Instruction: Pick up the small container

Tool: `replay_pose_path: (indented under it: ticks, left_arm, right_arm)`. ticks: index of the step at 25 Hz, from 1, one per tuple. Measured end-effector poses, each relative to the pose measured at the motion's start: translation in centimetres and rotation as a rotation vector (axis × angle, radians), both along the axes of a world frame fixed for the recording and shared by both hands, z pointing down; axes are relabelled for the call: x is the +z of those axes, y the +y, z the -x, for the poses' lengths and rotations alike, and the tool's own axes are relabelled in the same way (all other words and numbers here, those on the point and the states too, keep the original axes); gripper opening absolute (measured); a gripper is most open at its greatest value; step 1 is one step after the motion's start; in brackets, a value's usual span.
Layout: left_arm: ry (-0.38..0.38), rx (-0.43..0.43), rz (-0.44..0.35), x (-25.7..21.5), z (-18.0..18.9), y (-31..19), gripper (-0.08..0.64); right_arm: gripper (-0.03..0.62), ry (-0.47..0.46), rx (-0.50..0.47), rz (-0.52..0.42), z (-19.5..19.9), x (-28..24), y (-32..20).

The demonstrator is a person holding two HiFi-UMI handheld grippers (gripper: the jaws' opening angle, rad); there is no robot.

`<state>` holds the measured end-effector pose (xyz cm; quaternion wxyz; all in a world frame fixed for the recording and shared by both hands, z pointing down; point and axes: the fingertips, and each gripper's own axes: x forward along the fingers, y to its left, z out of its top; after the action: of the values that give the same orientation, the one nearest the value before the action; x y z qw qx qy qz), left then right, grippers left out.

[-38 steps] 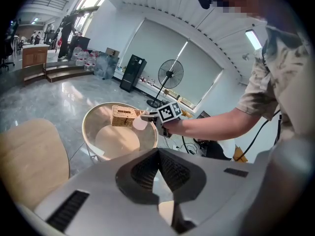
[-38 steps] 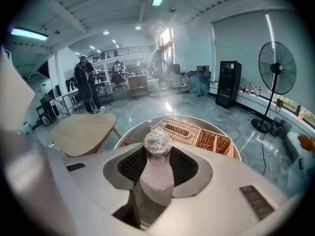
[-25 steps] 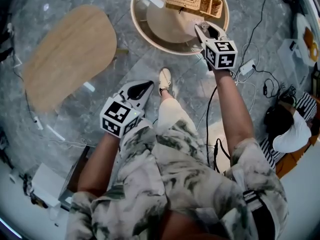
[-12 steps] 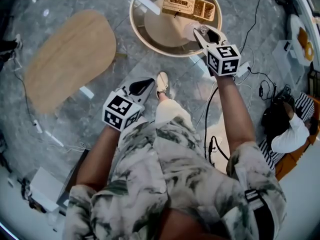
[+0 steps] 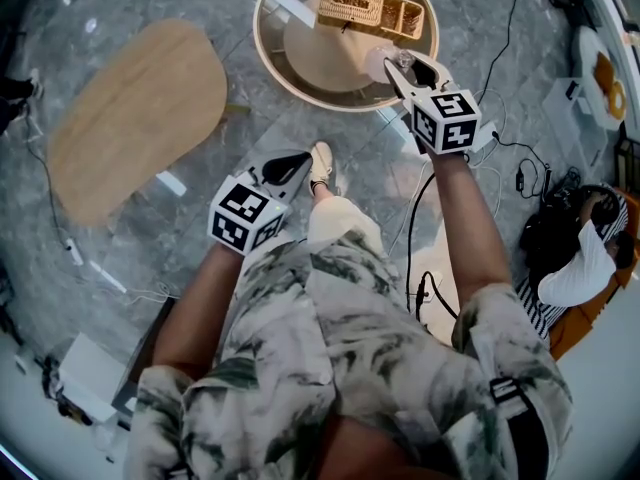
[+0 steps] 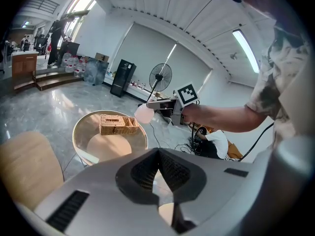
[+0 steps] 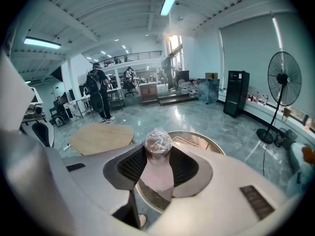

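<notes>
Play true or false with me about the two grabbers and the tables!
1. The right gripper holds the small container. True.
2. The left gripper holds the wicker basket. False: its jaws are shut on nothing, and the basket sits on the round table.
3. The small container stands inside the basket. False: it is clamped between the right gripper's jaws, apart from the basket.
4. A wooden table stands beside the round table. True.
</notes>
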<state>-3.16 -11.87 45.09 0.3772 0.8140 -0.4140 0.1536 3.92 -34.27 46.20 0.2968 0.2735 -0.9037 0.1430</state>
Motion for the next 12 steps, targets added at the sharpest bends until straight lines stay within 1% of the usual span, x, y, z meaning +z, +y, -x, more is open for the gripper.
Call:
replay_pose_path:
  ticks: [12]
  left_arm:
    - [0.012, -0.003, 0.016, 1.0, -1.0, -1.5, 0.023]
  right_arm:
    - [0.160, 0.012, -0.006, 0.013, -0.8, 1.3, -1.1]
